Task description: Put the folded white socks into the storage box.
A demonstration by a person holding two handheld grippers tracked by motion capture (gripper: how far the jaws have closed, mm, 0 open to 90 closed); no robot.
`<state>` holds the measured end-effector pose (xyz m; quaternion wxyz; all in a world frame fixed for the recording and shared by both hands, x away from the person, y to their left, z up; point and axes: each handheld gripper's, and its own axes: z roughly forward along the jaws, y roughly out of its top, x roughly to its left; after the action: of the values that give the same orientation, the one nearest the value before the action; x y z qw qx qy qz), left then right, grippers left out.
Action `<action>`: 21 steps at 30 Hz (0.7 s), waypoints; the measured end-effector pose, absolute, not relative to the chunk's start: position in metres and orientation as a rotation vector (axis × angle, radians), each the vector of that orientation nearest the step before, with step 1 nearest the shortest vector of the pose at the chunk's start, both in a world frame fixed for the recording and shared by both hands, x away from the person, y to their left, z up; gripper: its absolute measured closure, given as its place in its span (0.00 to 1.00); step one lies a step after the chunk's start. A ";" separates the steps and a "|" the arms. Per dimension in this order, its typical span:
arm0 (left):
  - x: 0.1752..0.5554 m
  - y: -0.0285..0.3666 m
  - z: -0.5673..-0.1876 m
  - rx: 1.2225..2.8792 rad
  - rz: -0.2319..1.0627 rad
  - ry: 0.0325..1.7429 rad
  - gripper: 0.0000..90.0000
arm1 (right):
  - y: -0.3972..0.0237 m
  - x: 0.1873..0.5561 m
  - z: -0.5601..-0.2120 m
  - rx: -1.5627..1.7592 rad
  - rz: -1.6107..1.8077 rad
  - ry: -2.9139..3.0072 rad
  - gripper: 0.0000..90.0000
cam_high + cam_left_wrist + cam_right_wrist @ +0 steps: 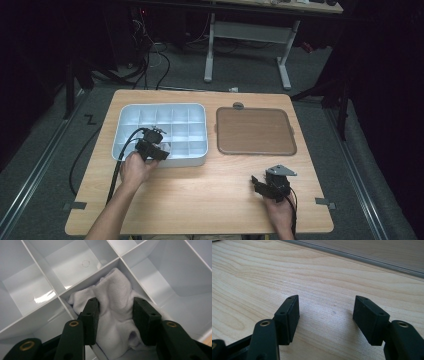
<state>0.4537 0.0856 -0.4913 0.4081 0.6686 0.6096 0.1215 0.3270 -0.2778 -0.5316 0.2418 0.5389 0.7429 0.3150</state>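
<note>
The left gripper (115,315) clamps a white sock (116,297) bunched in the organizer tray (131,111); the sock's lower end is hidden. The right gripper (327,315) rests beside it, jaws apart.

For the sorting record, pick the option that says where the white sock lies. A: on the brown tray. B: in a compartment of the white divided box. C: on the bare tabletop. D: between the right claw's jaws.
B: the white sock sits bunched inside one compartment of the white divided box, with the left claw straddling it.
</note>
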 end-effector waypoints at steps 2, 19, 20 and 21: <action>0.453 0.087 -0.490 1.666 0.302 1.535 0.63 | -0.278 0.327 -0.532 1.471 0.861 2.032 0.43; 0.441 0.101 -0.460 1.495 0.281 1.460 0.52 | -0.278 0.327 -0.532 1.473 0.862 2.032 0.43; 0.440 0.101 -0.458 1.488 0.279 1.456 0.52 | -0.278 0.327 -0.532 1.473 0.862 2.032 0.43; 0.440 0.103 -0.456 1.479 0.279 1.451 0.52 | -0.278 0.327 -0.532 1.473 0.862 2.032 0.43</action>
<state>0.4397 0.1026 -0.4562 0.5015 0.6120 0.6006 0.1153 0.3271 -0.2780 -0.5316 0.2417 0.5386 0.7431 0.3152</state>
